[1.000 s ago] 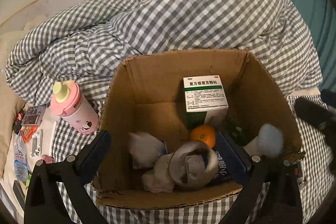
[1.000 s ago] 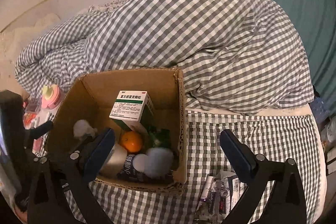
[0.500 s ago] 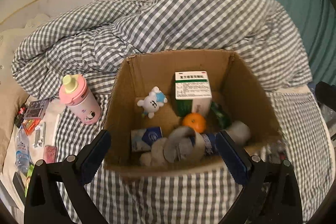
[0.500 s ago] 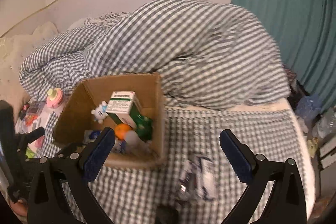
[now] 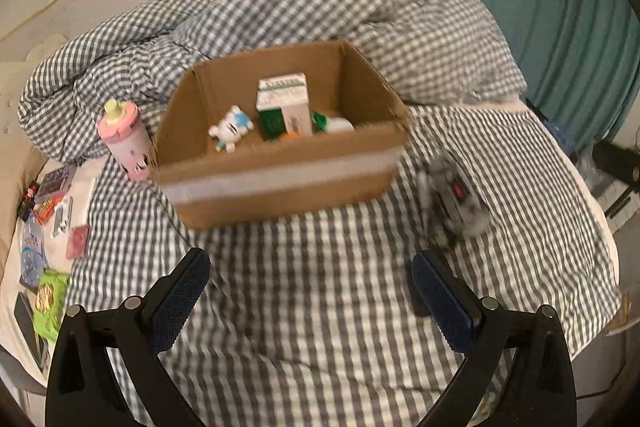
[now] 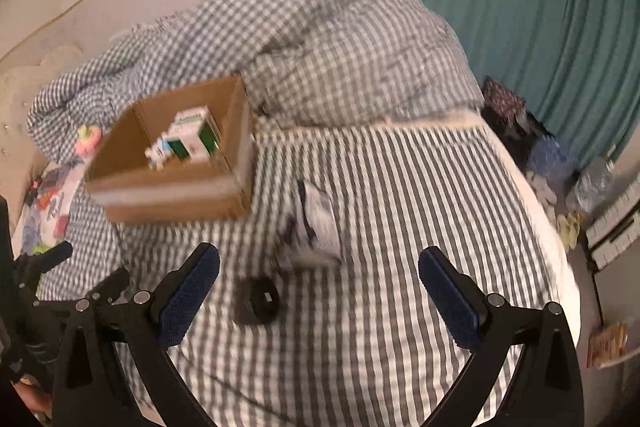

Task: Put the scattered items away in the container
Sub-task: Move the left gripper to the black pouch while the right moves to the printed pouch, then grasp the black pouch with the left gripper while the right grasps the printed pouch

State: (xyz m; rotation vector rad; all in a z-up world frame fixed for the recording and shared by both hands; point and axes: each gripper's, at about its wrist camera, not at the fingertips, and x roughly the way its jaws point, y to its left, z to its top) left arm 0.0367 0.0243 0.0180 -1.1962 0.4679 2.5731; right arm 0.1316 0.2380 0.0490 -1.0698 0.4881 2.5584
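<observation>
Withdrawn left tool (image 5: 311,291), box (image 5: 280,183) farther ahead

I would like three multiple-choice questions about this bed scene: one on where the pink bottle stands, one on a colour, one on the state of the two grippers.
1. Where does the pink bottle stand?
A. inside the cardboard box
B. on the bed beside the cardboard box
C. on the floor

2. What colour is the curtain?
A. teal
B. red
C. white

3. How are the left gripper and right gripper?
A. both shut on items
B. one holds the bottle
C. both open and empty

Answers: 1 B, it stands outside the box wall. 2 A, teal folds fill the right side. 3 C, the jaws of both stand wide apart with only bedding between.
</observation>
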